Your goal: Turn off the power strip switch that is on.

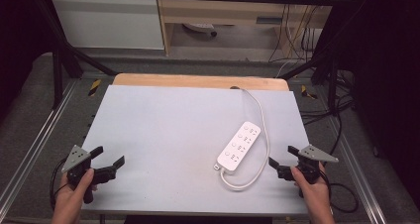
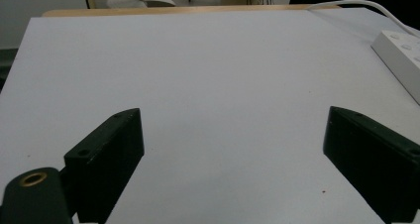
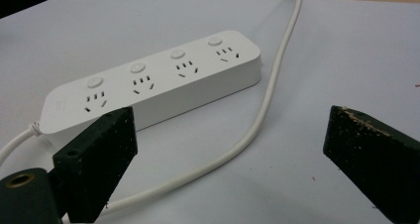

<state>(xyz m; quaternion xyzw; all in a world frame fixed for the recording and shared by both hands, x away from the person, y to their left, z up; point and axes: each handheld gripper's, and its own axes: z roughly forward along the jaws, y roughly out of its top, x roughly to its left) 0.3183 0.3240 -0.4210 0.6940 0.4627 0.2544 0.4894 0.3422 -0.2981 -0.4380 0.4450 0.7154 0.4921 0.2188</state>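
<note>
Nearest the camera, at the front edge of the bench (image 1: 163,135), the person's two hands each carry a hand-held gripper: the left hand-held gripper (image 1: 110,157) over bare surface at the left, its jaws spread wide with nothing between them, and the right hand-held gripper (image 1: 283,157) at the right, jaws likewise wide apart and empty, aimed toward the white power strip (image 1: 239,146). The strip lies flat and diagonal on the right half of the bench, just beside the right hand-held gripper, with its white cord (image 1: 261,116) looping around the near end and running up along its right side to the far edge. It looks like a rigid, smooth plastic bar of moderate weight, likely slippery under hard pads but not fragile; the best hold would be across its narrow width at the long side walls near the middle, so it does not tip. The cord is limp and springy and would drag. No containers are on the bench.
</note>
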